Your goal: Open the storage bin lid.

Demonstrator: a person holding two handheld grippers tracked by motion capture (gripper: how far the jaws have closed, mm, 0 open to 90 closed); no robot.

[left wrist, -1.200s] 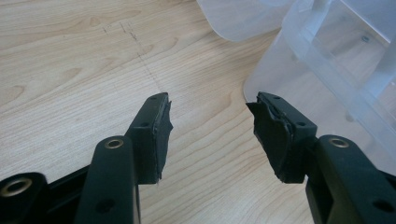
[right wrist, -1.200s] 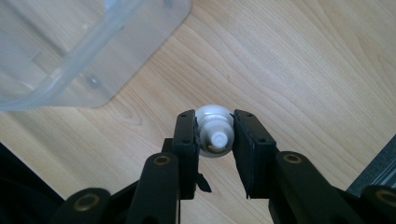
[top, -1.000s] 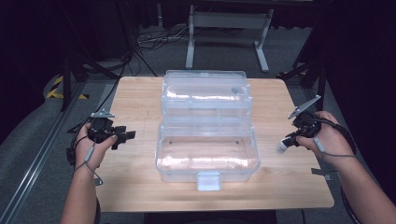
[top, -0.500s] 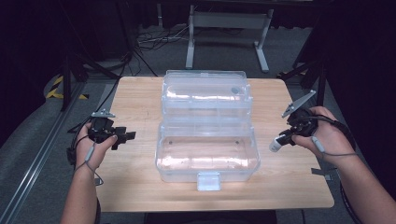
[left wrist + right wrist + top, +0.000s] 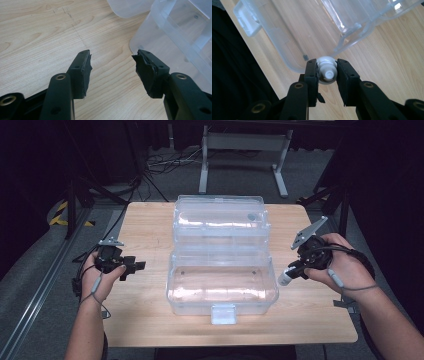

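Two grippers are at work, one on each side of a clear plastic box (image 5: pixel 222 285) that stands open on the wooden worktop (image 5: pixel 145 225), its lid (image 5: pixel 220 217) laid back beyond it. The right gripper (image 5: pixel 327 72) has its jaws clamped on a small white tube-like thing (image 5: pixel 326 72), seen end-on from the right gripper view with a round nozzle or cap facing the camera; in the high view it pokes out ahead of the jaws toward the box's near right corner. Just ahead of those jaws lies the box's rounded corner wall. The left gripper (image 5: pixel 112 72) waits with jaws apart and nothing between them, bare worktop below and the box wall off to one side of them. By my reading, the carry toward the box is under way; the next move calls for lifting the white thing over the rim and lowering it inside before letting go. What the white thing is stays unclear, since the jaws hide its body.
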